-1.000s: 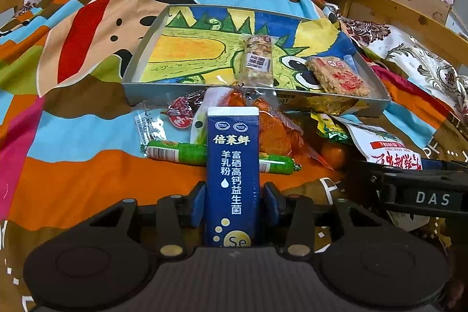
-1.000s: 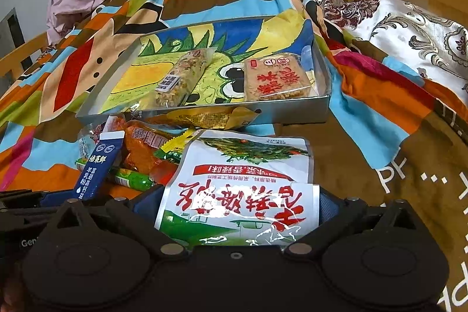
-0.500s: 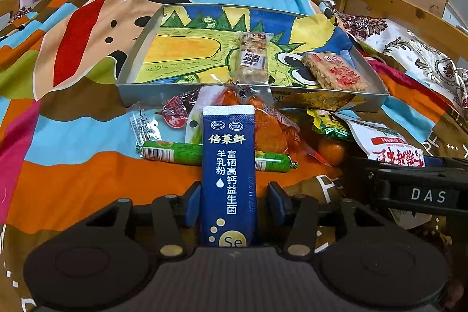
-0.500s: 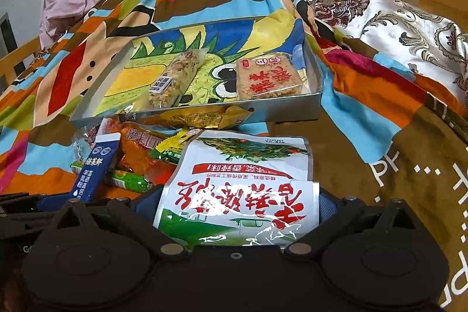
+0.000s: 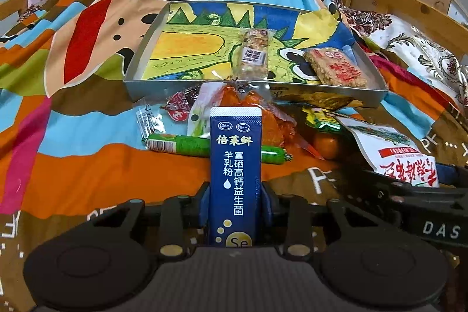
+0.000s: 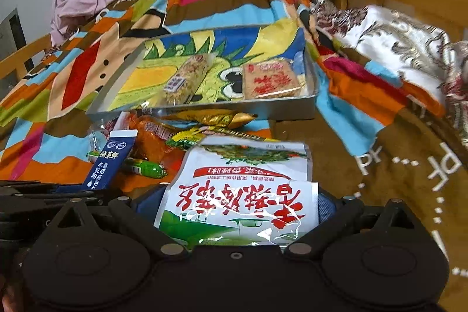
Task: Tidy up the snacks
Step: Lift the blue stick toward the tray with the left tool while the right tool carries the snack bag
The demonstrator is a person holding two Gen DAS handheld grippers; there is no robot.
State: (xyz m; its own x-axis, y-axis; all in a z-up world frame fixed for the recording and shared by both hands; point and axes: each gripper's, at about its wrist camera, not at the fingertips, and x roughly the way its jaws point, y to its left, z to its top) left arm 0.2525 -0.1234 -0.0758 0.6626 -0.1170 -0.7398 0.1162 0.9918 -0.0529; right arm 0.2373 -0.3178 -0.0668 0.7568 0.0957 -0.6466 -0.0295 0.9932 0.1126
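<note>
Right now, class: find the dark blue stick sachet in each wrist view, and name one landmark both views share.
Left wrist: blue sachet, bottom centre, upright between the left gripper fingers.
Right wrist: blue sachet, left of centre, leaning right.
Shared landmark: grey tray with dinosaur picture.

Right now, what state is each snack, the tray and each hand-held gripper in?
Left hand-held gripper: closing on the blue sachet.
Blue sachet: between its pads.
Right hand-held gripper: closed on the white pouch.
White pouch: held.
Tray: holds two snacks.
Nut bar: in tray.
Rice cake: in tray.
Green sausage: on blanket.
</note>
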